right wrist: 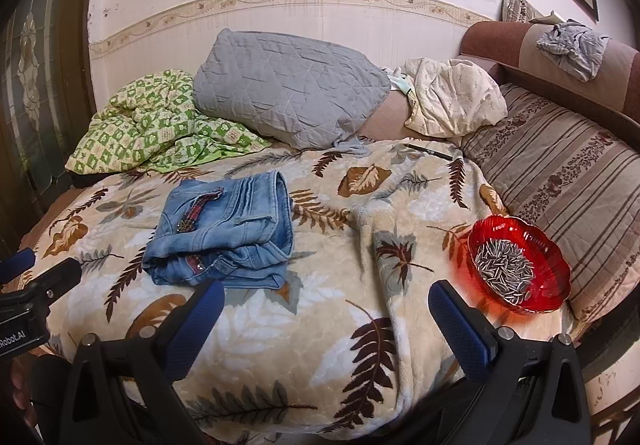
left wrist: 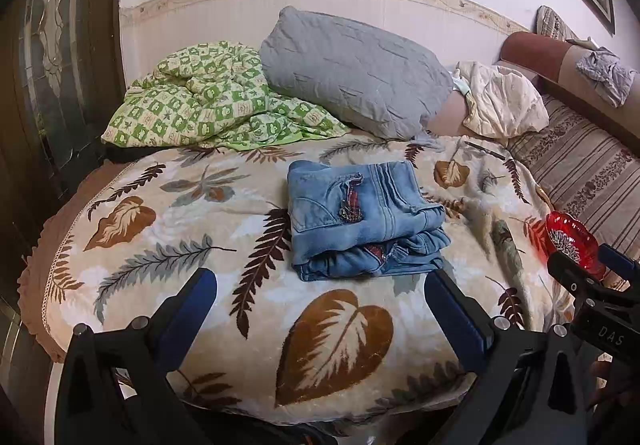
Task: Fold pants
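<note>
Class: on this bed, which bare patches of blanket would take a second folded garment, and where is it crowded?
Free: leaf blanket between folded jeans and red seed bowl, and left of the jeans. Crowded: the far edge, with green quilt, grey pillow, cream bundle.

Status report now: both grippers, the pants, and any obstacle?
Left gripper open, empty. Right gripper open, empty. Jeans folded in a stack on the leaf blanket, touched by neither. Red bowl of seeds off to the right, clear of them.
</note>
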A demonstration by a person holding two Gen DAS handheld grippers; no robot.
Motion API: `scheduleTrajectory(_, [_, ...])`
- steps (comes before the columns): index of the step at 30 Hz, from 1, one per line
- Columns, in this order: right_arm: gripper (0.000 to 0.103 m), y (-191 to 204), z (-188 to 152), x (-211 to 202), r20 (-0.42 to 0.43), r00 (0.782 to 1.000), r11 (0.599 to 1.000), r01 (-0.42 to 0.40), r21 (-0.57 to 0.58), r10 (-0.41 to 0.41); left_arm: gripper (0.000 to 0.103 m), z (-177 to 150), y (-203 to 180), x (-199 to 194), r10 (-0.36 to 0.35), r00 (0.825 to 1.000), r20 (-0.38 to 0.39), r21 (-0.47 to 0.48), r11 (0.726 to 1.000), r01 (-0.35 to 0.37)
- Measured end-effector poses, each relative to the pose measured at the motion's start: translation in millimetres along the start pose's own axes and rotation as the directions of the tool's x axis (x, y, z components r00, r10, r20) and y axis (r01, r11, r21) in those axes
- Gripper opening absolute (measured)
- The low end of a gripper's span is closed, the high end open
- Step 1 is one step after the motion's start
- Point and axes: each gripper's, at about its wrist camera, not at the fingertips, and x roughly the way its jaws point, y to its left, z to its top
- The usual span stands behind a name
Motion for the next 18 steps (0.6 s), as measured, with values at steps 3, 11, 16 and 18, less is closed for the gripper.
scheduleTrajectory(3, [0.103,0.4,-0.1,0.1,-0.002,1.0,1.0,0.002,0.0,-0.002,0.103,-0.4,-1.2,-0.4,0.0,1.0,0.0,0.003,1.0,0.0])
scheduleTrajectory(11, [0.103,0.5,-0.3,0.9,-0.003,1.0,1.0,0.0,-0.001,0.0,0.103,0.1,-2.8,-0.6,-0.001,1.0,0.0,0.007,1.0,0.001])
scheduleTrajectory(16, [0.103,0.8,0.1,0.7,-0.002,1.0,1.0,0.001,-0.001,-0.001,0.103,1.0,-1.1,-1.6,-0.046,0.999,0.018,0.002,0.999,0.046])
scheduleTrajectory(18, [0.103,0.7,0.4,0.7,-0.003,1.0,1.0,0.001,-0.001,-0.001,0.103,4.5,3.0,-1.6,-0.099,0.995,0.029,-0.016,0.995,0.099])
